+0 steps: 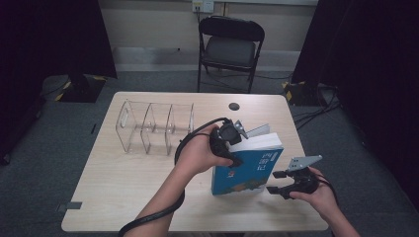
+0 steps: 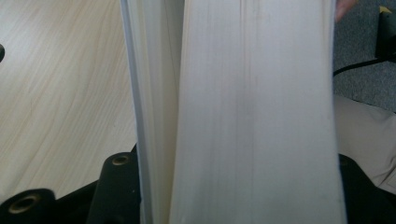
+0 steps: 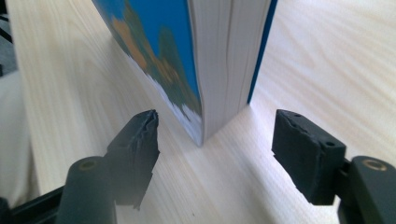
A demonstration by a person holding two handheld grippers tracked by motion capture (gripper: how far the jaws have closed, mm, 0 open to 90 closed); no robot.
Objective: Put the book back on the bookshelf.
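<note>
While the left gripper (image 1: 231, 144) clamps the top of the thick blue-covered paperback book (image 1: 249, 168) standing on the pale wooden desk (image 1: 118, 182), the right gripper (image 3: 215, 140) gapes empty beside its lower corner, so a loosened grip could topple it.

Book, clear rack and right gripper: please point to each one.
book (image 1: 249, 168), high view, blue front cover.
clear rack (image 1: 154, 127), high view, middle divider.
right gripper (image 3: 215, 154), right gripper view, between its fingertips.

Overhead forward; both close (sharing book (image 1: 247, 165)).
</note>
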